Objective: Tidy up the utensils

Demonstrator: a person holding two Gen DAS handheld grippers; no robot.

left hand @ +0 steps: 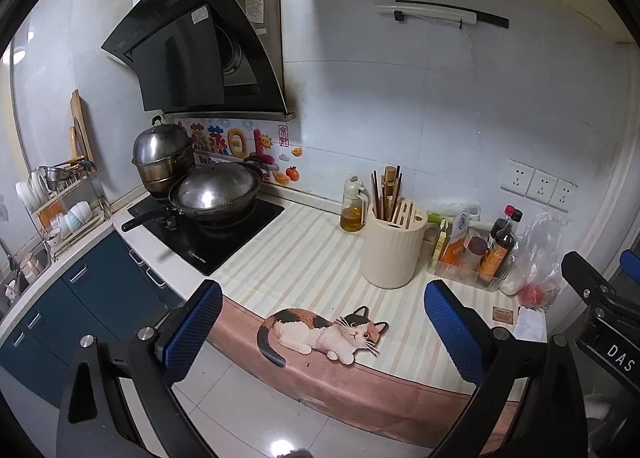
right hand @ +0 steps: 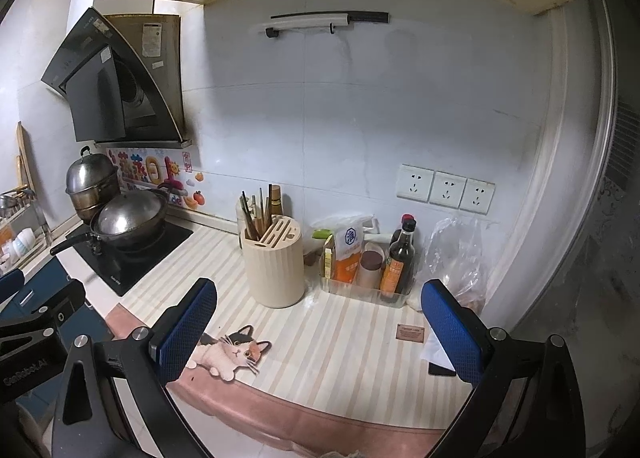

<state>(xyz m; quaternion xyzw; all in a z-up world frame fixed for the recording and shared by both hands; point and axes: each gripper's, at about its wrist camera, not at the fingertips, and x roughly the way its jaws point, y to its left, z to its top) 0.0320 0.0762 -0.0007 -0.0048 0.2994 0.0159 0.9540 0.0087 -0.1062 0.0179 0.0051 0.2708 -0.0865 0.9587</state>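
Note:
A cream ribbed utensil holder [left hand: 393, 248] stands on the striped counter mat [left hand: 304, 258], with brown chopsticks [left hand: 380, 194] and wooden handles upright in it. It also shows in the right wrist view [right hand: 275, 264], chopsticks [right hand: 256, 214] inside. My left gripper [left hand: 324, 328] is open and empty, held in front of the counter edge, short of the holder. My right gripper [right hand: 318, 328] is open and empty over the mat's front, right of the left one. The right gripper's body [left hand: 600, 310] shows at the left view's right edge.
An oil bottle [left hand: 352, 204] stands left of the holder. A clear tray of sauce bottles [right hand: 372, 262] and a plastic bag [right hand: 456, 254] stand to its right. A wok [left hand: 216, 190] and steamer pot [left hand: 162, 156] sit on the stove. A dish rack [left hand: 60, 198] is far left.

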